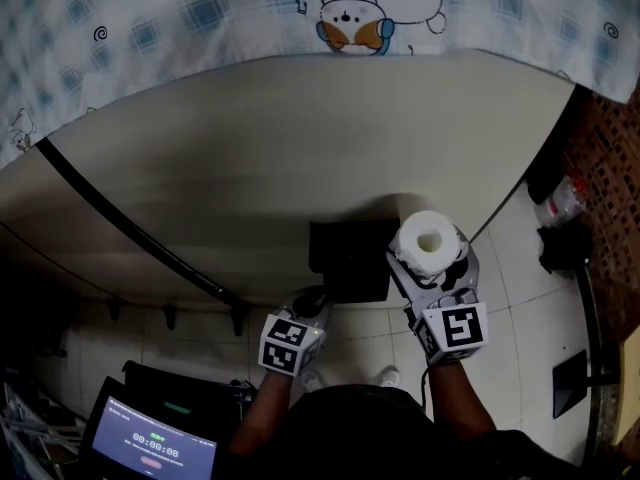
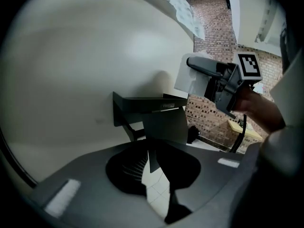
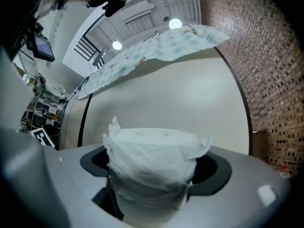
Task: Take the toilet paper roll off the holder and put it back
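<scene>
A white toilet paper roll (image 1: 430,238) is held in the air, core hole up, by my right gripper (image 1: 432,264), which is shut on it. In the right gripper view the roll (image 3: 152,160) fills the space between the jaws, with loose paper ruffled around it. The black holder (image 1: 350,256) is fixed to the cream wall just left of the roll. My left gripper (image 1: 305,310) sits under the holder. In the left gripper view its jaws (image 2: 153,156) close on the lower edge of the holder's grey flap (image 2: 166,125). The roll (image 2: 189,77) hangs beyond the holder.
A patterned cloth (image 1: 350,8) hangs over the top of the wall, and a black strip (image 1: 130,228) crosses the wall diagonally. A brick wall (image 1: 610,158) and dark objects (image 1: 565,243) stand at the right on the tiled floor. A lit screen (image 1: 150,448) is at lower left.
</scene>
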Motion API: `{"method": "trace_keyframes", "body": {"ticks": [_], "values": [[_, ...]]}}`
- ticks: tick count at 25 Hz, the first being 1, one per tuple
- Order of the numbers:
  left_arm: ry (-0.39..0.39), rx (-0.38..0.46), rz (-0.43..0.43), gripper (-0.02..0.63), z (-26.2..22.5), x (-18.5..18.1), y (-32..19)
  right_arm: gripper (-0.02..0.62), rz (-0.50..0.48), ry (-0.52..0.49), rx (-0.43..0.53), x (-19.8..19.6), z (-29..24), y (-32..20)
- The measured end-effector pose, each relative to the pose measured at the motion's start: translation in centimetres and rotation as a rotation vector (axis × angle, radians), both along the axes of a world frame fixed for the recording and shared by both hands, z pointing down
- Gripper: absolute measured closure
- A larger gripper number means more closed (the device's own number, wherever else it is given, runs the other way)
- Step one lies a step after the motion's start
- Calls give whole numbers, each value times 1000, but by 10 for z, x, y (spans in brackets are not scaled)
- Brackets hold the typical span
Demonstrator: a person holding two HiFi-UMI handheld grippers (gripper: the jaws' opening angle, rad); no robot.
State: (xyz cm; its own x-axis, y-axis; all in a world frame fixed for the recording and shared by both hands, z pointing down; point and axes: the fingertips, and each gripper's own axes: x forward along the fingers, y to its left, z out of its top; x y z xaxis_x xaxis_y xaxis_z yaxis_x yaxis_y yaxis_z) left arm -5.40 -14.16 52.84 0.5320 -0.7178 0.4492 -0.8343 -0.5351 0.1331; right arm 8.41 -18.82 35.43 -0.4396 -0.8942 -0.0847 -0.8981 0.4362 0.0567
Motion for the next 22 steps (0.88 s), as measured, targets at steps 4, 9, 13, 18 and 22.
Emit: {"method": "trace_keyframes", "body": {"ticks": [4,9,13,18,22], "values": [[33,-21,21,529,-4,1,6,132,22,-25,-27,13,7,-6],[74,-47,36,526,-10,5,13,132,31,-137,-85,37,28,-13],[103,-61,29,528,-14,4,16,132,45,-235,-92,55,32,-15],[112,-67,39,526,-19,6,17,132,89,-339,-82,84,38,-19],[146,-74,44,526,-18,7,17,132,12,-410,-196,84,82,-33]]}}
